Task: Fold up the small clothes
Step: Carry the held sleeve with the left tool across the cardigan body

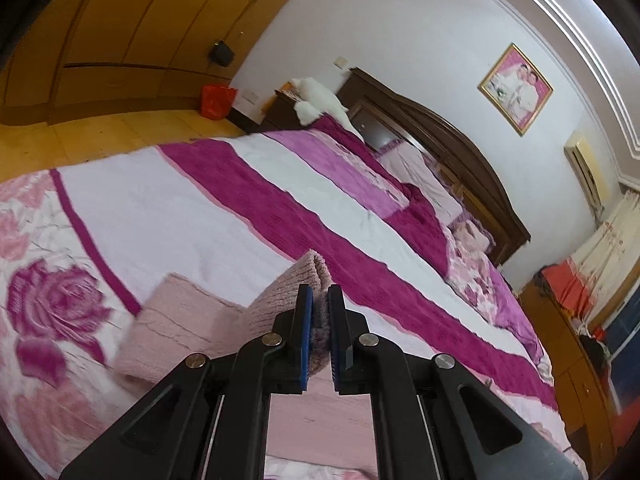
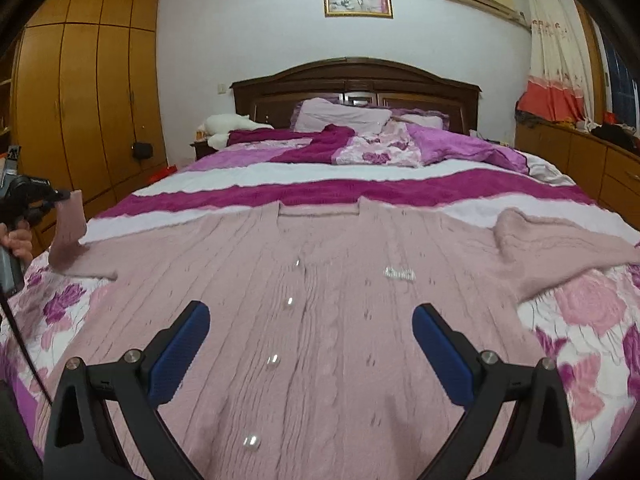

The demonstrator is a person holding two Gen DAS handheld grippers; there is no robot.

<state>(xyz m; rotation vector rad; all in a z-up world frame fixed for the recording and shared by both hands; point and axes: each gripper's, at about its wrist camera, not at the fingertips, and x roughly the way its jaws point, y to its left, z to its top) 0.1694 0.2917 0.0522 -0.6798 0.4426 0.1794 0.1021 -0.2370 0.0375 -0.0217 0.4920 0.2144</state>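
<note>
A pale pink knitted cardigan (image 2: 320, 300) with pearl buttons lies flat, front up, on the bed. Its right sleeve (image 2: 560, 244) is spread out toward the right. My left gripper (image 1: 320, 300) is shut on the cuff of the left sleeve (image 1: 280, 296) and holds it lifted off the bed. It also shows in the right wrist view (image 2: 60, 196) at the far left with the sleeve (image 2: 70, 236) hanging from it. My right gripper (image 2: 311, 314) is open and empty, hovering over the cardigan's lower front.
The bed (image 2: 360, 192) has a magenta, white and floral cover, with pillows (image 2: 344, 114) and a wooden headboard (image 2: 356, 80) at the far end. Wardrobes (image 2: 88, 100) stand left, a low cabinet (image 2: 580, 160) right.
</note>
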